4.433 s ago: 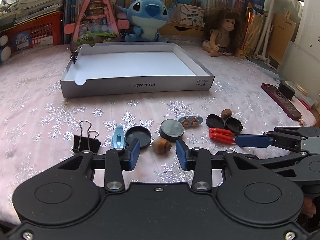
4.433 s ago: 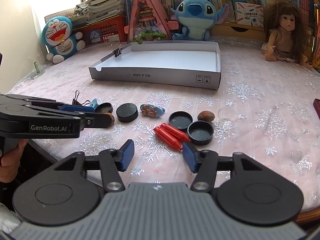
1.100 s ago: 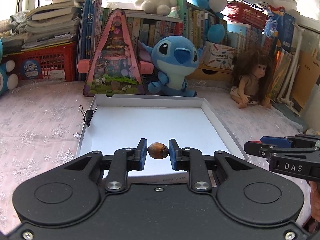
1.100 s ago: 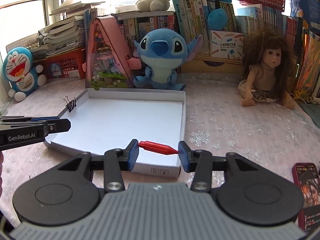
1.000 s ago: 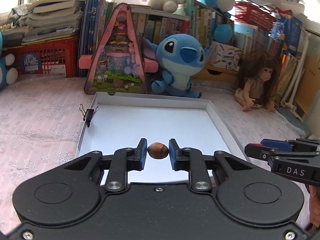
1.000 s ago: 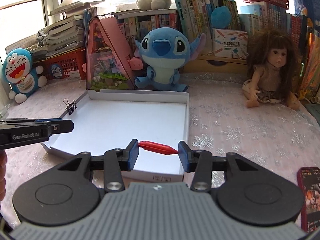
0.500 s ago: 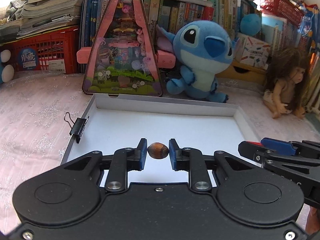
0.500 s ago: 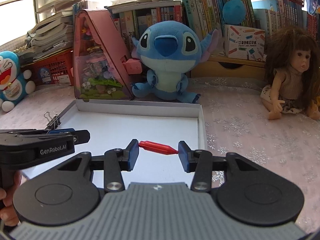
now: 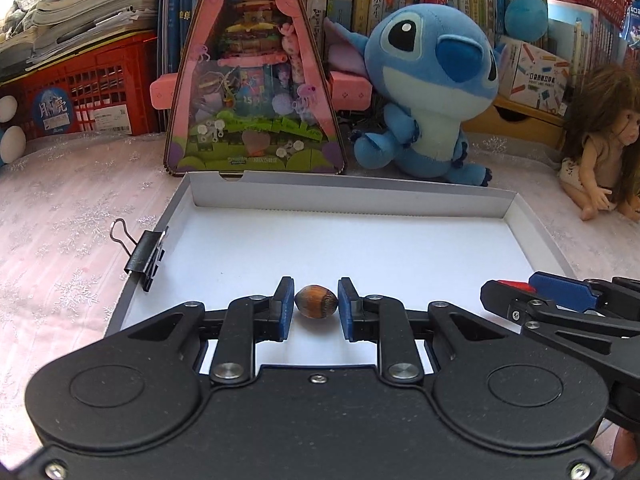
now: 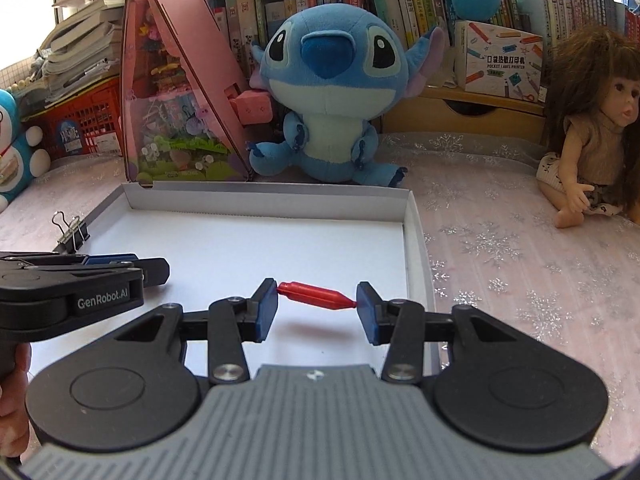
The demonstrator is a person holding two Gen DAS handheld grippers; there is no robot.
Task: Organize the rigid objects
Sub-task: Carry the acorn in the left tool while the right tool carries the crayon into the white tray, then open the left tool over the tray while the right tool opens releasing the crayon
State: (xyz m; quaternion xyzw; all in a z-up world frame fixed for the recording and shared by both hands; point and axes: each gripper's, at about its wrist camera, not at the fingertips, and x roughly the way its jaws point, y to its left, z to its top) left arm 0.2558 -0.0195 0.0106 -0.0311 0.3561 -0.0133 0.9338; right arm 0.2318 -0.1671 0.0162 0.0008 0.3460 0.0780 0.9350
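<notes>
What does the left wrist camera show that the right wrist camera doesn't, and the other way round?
Only the left wrist view shows the nut pinched in the left gripper. Only the right wrist view shows the whole red peg held end to end in the right gripper, and the Doraemon toy. Both show the white tray, the binder clip on its left wall, the blue plush and the doll.
</notes>
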